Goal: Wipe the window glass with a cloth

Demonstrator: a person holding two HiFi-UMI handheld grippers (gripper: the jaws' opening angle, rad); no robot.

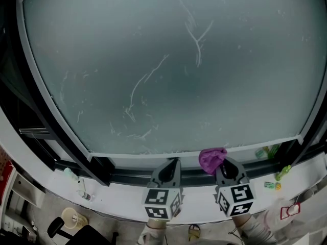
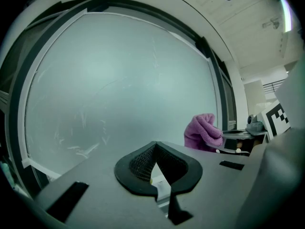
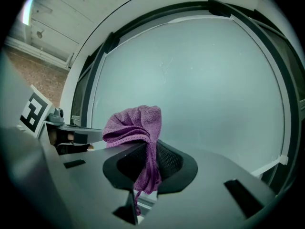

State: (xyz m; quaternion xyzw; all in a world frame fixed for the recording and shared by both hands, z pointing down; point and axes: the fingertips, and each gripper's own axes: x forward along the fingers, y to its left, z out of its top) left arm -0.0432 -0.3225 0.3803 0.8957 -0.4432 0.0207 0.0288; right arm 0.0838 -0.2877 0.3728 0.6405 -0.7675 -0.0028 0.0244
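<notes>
The window glass [image 1: 168,70] fills most of the head view, frosted grey, with thin white streaks near the centre and the upper right. A dark frame [image 1: 46,121] runs round it, and a white sill [image 1: 117,200] crosses the lower part of the frame.

At the bottom centre, the 2 grippers are raised side by side just below the pane's lower edge. The right gripper [image 1: 225,163] has its jaws pinched on the purple cloth [image 1: 212,158]. In the right gripper view, the cloth [image 3: 136,125] bunches above the jaw tips and a strip of it hangs down between them. The left gripper [image 1: 173,163] is closed with nothing in it; in the left gripper view its tips [image 2: 155,147] meet, and the cloth [image 2: 202,131] shows to the right, apart from it.

On the sill at the lower right lie small green bottles [image 1: 282,172]. A pale bottle [image 1: 70,174] lies at the lower left. Below it, in the bottom left corner, is a black chair [image 1: 61,228].
</notes>
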